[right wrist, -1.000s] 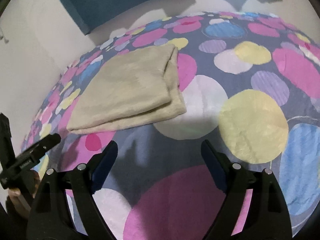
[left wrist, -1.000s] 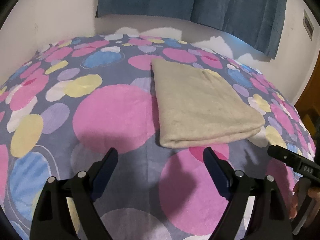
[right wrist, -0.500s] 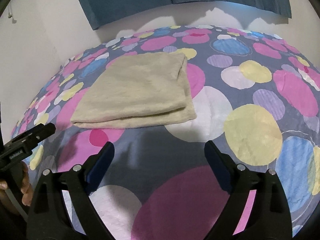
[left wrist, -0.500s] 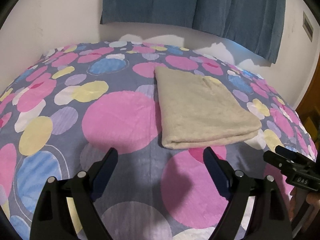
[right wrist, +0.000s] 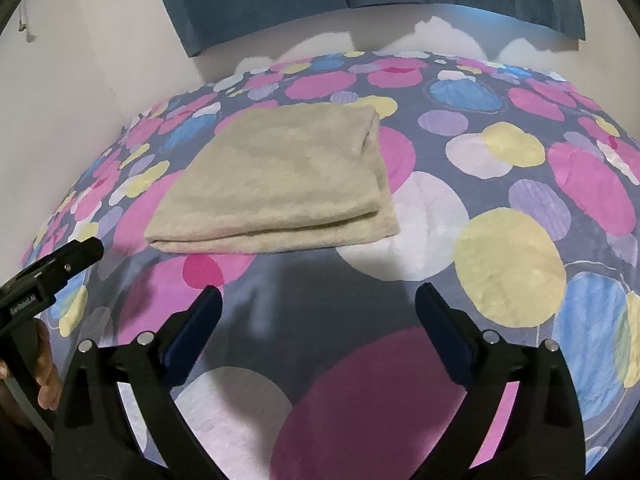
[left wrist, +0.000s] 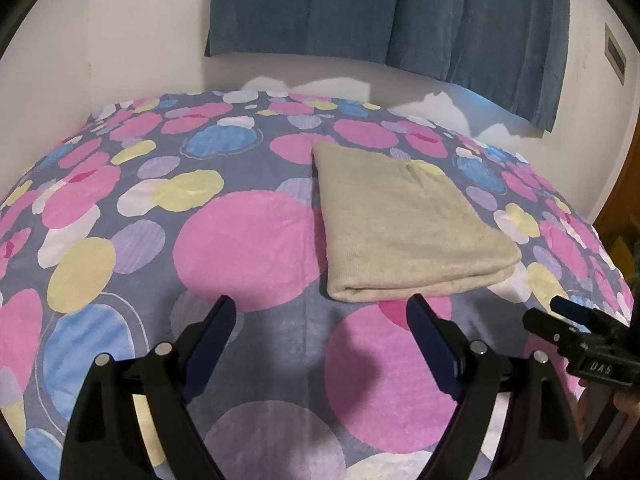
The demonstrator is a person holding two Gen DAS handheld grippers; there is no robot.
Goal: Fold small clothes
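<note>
A beige cloth (left wrist: 404,224) lies folded into a thick rectangle on the spotted bedspread (left wrist: 248,248), its folded edge toward me. My left gripper (left wrist: 322,312) hovers open just short of that near edge, nothing between its fingers. In the right wrist view the same cloth (right wrist: 280,184) sits ahead and to the left. My right gripper (right wrist: 318,304) is held short of it, its jaws opening wide and empty. The right gripper's tip (left wrist: 576,320) shows at the right edge of the left view, and the left gripper's tip (right wrist: 60,264) at the left edge of the right view.
The bed fills both views, with a white wall (left wrist: 120,40) and a blue curtain (left wrist: 380,12) behind it. A wooden door or frame (left wrist: 628,200) stands at the far right. A hand (right wrist: 44,372) holds the left tool's handle.
Both grippers have drawn back from the cloth and tilted up, so more wall and curtain show. The right gripper's fingers have spread a little wider. The cloth has not moved.
</note>
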